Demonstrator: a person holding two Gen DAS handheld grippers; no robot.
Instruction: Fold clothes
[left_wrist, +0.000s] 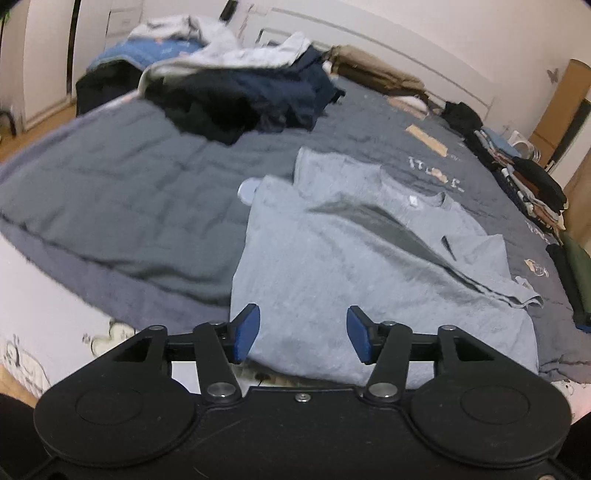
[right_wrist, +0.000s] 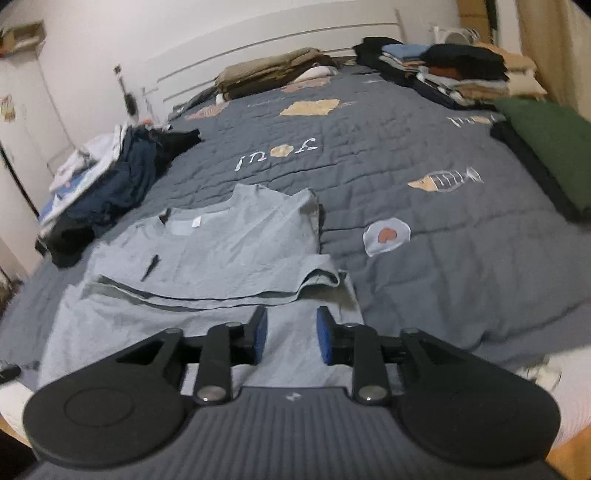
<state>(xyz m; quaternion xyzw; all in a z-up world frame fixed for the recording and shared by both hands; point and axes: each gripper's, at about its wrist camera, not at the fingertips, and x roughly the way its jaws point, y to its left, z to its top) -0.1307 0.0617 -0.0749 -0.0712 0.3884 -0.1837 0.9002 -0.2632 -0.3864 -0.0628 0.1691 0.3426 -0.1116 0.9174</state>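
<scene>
White walls (right_wrist: 92, 33), wood floor (left_wrist: 40, 129) (bdrm), bed (right_wrist: 424, 258)

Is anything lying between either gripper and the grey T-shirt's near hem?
Nothing visible. The left gripper and right gripper are both open over the grey T-shirt, with only its fabric showing between the fingers.

Dim, warm indoor light, flat and diffuse — no glare, source not visible. Both views soft with motion blur. Sharpest parts are the left gripper (left_wrist: 303, 334) and right gripper (right_wrist: 291, 334); the grey T-shirt (left_wrist: 369, 280) just ahead of the tongs is slightly smeared, the clothes pile (left_wrist: 236, 92) far beyond them blurrier. Strong fisheye bending — headboard (right_wrist: 280, 40) curves, corners vignette black.
</scene>
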